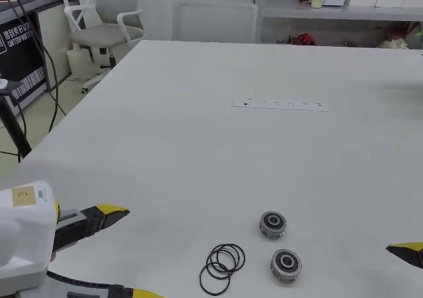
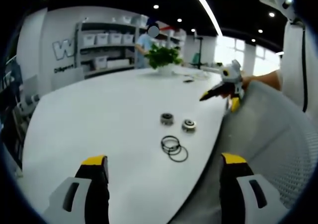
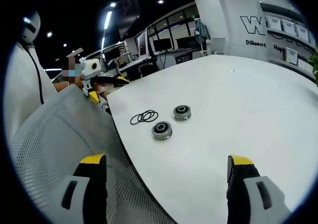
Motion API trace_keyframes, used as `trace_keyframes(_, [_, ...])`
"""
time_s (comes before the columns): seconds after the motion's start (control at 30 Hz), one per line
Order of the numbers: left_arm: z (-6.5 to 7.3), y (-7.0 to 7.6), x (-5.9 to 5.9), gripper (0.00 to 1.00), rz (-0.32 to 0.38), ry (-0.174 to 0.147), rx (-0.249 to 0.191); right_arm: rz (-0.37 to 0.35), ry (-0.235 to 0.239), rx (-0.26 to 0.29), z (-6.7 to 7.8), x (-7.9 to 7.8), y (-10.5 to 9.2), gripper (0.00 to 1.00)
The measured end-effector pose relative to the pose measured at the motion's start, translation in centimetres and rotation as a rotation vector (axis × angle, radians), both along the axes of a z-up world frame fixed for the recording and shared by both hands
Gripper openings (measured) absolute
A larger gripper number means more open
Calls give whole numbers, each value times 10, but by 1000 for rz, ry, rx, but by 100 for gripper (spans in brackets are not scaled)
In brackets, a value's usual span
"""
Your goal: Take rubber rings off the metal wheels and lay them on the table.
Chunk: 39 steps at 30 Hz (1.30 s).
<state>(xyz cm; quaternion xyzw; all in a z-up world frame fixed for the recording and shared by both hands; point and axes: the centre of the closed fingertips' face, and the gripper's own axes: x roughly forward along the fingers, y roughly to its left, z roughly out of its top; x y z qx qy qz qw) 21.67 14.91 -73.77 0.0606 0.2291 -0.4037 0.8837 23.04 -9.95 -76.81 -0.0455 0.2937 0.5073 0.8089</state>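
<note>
Two metal wheels (image 1: 272, 224) (image 1: 286, 264) lie flat near the front edge of the white table (image 1: 198, 133). Several thin black rubber rings (image 1: 223, 265) lie overlapping just to their left. My left gripper (image 1: 129, 252) stands open at the bottom left, clear of the rings. A yellow fingertip (image 1: 404, 250) of my right gripper shows at the right edge. In the left gripper view the gripper (image 2: 164, 160) is open, facing the rings (image 2: 173, 147) and wheels (image 2: 167, 118) (image 2: 189, 125). The right gripper (image 3: 166, 160) is open too, empty, short of the wheels (image 3: 162, 130) (image 3: 182, 112) and rings (image 3: 144, 116).
A white power strip (image 1: 281, 104) lies mid-table. An office chair (image 1: 106, 30) stands at the far left corner. A grey mesh chair back (image 2: 263, 134) (image 3: 59, 134) sits against the table's near edge. A potted plant (image 2: 161, 57) stands at the far end.
</note>
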Motion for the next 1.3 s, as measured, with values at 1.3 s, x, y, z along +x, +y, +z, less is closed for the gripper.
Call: trace_keyframes(1.3, [-5, -10, -2, 92, 41, 18, -7, 16, 68, 4, -10, -10, 4, 91])
